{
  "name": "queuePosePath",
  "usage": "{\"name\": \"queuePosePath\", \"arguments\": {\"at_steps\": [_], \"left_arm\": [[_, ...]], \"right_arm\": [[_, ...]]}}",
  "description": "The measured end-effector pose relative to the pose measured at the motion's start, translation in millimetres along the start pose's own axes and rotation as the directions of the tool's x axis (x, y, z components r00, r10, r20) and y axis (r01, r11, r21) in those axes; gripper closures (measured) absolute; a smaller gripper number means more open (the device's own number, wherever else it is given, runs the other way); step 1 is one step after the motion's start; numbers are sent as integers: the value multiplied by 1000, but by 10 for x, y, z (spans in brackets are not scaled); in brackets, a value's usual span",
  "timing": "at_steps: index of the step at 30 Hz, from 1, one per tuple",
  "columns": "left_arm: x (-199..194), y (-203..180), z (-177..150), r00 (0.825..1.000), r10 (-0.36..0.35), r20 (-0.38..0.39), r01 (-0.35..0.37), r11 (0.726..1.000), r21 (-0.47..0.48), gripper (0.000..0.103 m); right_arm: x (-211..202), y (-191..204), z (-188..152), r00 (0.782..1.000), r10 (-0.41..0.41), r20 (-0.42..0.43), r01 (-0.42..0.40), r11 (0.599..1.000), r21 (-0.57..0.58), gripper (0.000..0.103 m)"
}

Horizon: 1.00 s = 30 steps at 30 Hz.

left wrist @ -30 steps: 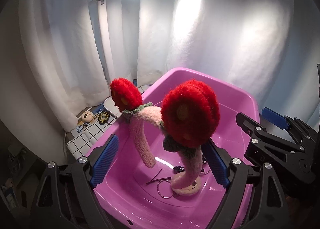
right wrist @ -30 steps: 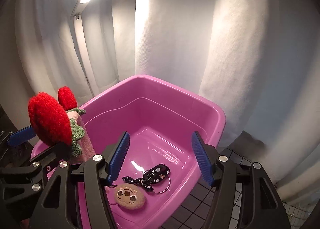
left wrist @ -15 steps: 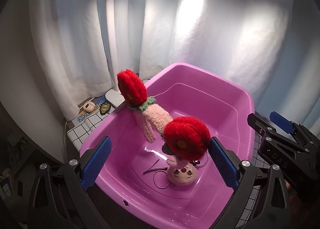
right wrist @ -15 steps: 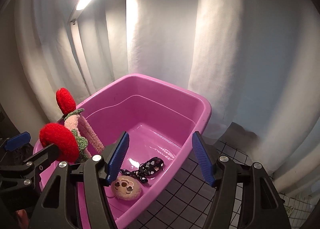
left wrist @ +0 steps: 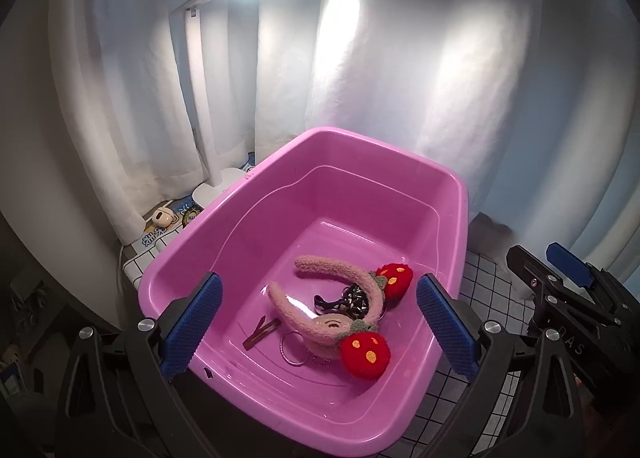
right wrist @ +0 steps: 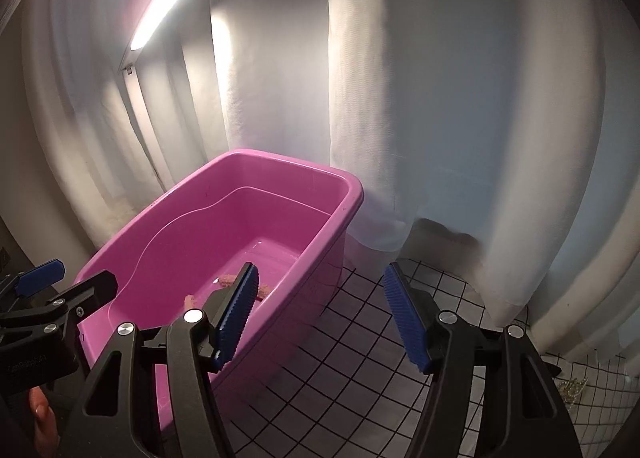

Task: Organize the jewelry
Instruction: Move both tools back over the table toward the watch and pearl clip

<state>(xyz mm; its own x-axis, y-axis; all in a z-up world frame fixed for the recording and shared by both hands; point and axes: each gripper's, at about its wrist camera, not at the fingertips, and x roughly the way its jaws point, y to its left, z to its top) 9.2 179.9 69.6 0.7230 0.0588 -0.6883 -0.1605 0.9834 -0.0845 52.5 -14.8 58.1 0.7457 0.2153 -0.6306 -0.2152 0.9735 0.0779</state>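
A pink fuzzy headband (left wrist: 320,300) with two red plush strawberries lies flat on the floor of the pink tub (left wrist: 256,218). Under and beside it sit a round plush charm, a black patterned bow (left wrist: 352,298), a brown hair clip (left wrist: 262,332) and a metal ring (left wrist: 294,346). My left gripper (left wrist: 316,328) hovers above the tub's near rim, open and empty. My right gripper (right wrist: 320,312) is open with nothing between its fingers, over the tiled top just right of the tub (right wrist: 304,174); a strip of the headband (right wrist: 228,280) peeks past its left finger.
A white lamp base (left wrist: 224,186) and small items stand on the tiled top left of the tub. White curtains hang close behind. A pale beaded piece (right wrist: 574,386) lies on the black-gridded tiles at the right. A hand (right wrist: 40,414) shows at the lower left.
The headband has left my left gripper and fallen flat into the tub. The left gripper has drawn back from the tub. The right gripper has swung right, off the tub and over the tiles.
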Motion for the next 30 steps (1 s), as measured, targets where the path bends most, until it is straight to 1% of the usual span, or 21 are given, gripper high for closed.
{"name": "queuePosePath", "arguments": {"at_steps": [4,7,11,15,18,23,26,30], "left_arm": [[-51,-187,-45,999,-35,-2,36,999,28,7],[-92,-378,-84,997,-71,-3,71,996,62,7],[-107,-687,-142,991,-130,-15,131,985,113,7],[-73,-1046,-245,982,-184,-44,189,966,176,7],[-12,-1324,-369,973,-218,-76,230,947,224,7],[183,-1780,-610,954,-257,-152,292,911,291,7],[330,-2040,-772,945,-267,-190,318,889,330,7],[522,-2387,-996,931,-279,-235,351,863,364,7]], "right_arm": [[-185,-232,-157,1000,-12,8,11,999,52,40],[-348,-443,-310,999,-36,11,35,995,90,40],[-560,-766,-561,996,-87,1,86,986,143,39],[-736,-1141,-866,987,-155,-30,158,964,213,39],[-870,-1454,-1142,975,-213,-63,222,936,273,39],[-1059,-1935,-1567,947,-296,-126,321,871,372,39],[-1106,-2163,-1766,930,-330,-160,367,834,412,39],[-1114,-2396,-2021,914,-350,-205,406,797,447,39]]}}
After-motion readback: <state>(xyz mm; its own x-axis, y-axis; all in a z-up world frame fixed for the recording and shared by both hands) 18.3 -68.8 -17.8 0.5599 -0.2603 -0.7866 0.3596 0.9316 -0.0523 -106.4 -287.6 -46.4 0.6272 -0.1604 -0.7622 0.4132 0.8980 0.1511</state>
